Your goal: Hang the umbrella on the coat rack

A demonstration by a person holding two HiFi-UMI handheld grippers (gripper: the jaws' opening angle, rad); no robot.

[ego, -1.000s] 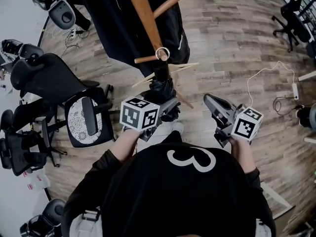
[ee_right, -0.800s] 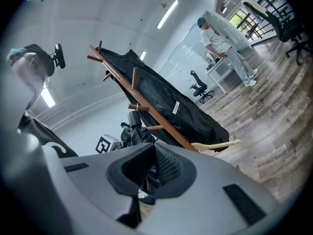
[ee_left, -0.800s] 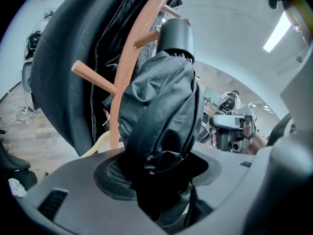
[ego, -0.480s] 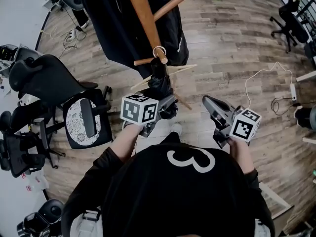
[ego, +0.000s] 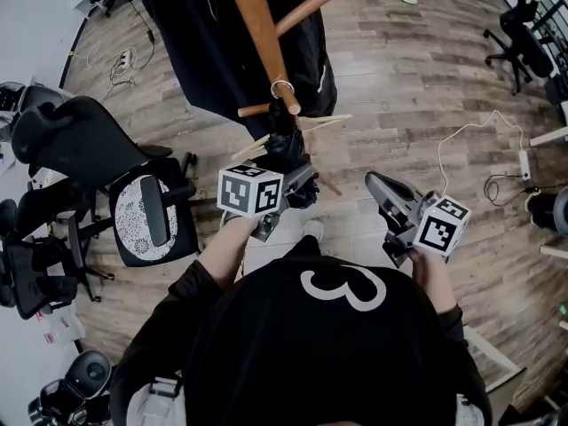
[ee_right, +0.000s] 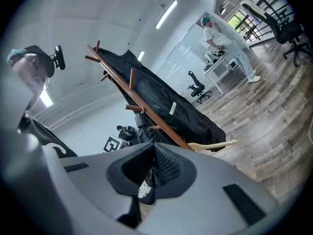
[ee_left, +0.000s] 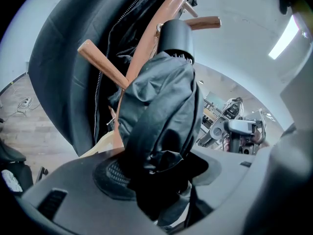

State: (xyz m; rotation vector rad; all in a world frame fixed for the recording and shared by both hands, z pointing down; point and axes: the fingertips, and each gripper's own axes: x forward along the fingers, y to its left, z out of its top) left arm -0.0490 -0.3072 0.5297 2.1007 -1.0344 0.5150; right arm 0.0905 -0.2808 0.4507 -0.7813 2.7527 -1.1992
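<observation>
Right gripper [ee_right: 152, 168] jaws pressed together with nothing between them, beyond them the tilted wooden coat rack [ee_right: 146, 109] with a black coat [ee_right: 176, 109] draped on it, folded black umbrella [ee_right: 138, 126] by a lower peg, wood floor [ee_right: 264, 116], person [ee_right: 220, 38] at a far desk.

The person wears a black long-sleeved top [ego: 293, 362] with a large white 3 [ego: 343, 288] below the collar. The left claw [ego: 297, 183] and right claw [ego: 373, 181] have smooth grey shells and black ribbed pads [ee_right: 167, 166]. Each carries a white cube [ego: 250, 190] printed with black square markers.
</observation>
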